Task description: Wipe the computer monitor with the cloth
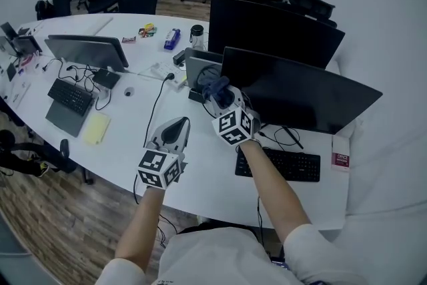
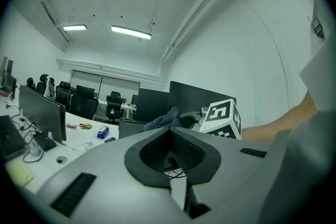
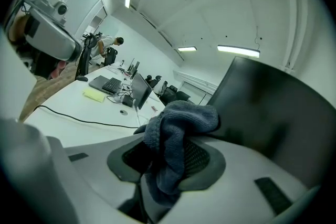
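A dark blue cloth (image 1: 214,86) is bunched in my right gripper (image 1: 222,98), which is shut on it at the lower left corner of the near black monitor (image 1: 303,95). In the right gripper view the cloth (image 3: 177,126) hangs over the jaws, right beside the dark monitor screen (image 3: 265,107). My left gripper (image 1: 175,129) hovers over the white desk, left of the right one and apart from the monitor. Its jaws meet with nothing between them. From the left gripper (image 2: 170,132) view, the cloth (image 2: 164,121) and monitor (image 2: 197,98) lie ahead.
A second black monitor (image 1: 270,29) stands behind the first. A black keyboard (image 1: 287,164) and a red-and-white box (image 1: 341,159) lie before the near monitor. To the left are another screen (image 1: 87,50), a keyboard (image 1: 70,95), a yellow pad (image 1: 97,128) and a black cable (image 1: 155,110).
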Demonstrator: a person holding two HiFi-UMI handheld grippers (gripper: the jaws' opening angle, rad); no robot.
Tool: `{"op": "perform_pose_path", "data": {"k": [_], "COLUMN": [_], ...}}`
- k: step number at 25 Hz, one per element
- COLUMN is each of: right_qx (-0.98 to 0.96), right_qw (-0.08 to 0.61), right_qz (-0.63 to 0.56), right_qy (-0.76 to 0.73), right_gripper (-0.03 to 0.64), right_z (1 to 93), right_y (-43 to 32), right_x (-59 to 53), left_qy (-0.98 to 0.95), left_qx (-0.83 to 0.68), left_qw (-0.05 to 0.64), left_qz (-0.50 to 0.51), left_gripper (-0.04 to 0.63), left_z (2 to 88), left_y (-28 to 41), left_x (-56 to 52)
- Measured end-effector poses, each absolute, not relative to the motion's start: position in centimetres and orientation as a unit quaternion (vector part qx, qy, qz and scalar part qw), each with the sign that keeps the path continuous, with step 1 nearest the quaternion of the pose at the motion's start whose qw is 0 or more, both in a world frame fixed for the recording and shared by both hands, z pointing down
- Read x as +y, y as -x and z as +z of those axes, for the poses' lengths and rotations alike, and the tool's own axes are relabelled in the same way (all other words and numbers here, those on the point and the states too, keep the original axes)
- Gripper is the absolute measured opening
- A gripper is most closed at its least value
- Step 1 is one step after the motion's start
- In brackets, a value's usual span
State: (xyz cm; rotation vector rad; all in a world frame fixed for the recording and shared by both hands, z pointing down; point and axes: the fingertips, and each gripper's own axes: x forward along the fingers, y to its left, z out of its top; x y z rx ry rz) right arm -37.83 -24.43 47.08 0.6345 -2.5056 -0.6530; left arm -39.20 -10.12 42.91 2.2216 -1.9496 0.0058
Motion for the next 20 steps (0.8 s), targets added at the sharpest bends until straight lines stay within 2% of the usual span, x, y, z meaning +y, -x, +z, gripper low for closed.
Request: {"op": "perform_pose_path", "data": {"k": [20], "right_qx": [-0.917], "right_qw": [0.302], "right_qz": [-0.092], "right_qy": [-0.243], "right_gripper": [0.152], "right_z": [60.6], "right_y": [36.6], "right_x": [-23.5], "left_qy": [-0.756], "left_qx": [-0.637], "left_qw": [0.148], "left_qz": [0.023], "left_gripper": [0.005], "left_z": [49.4], "left_y": [37.5], "left_x": [-11.9]}}
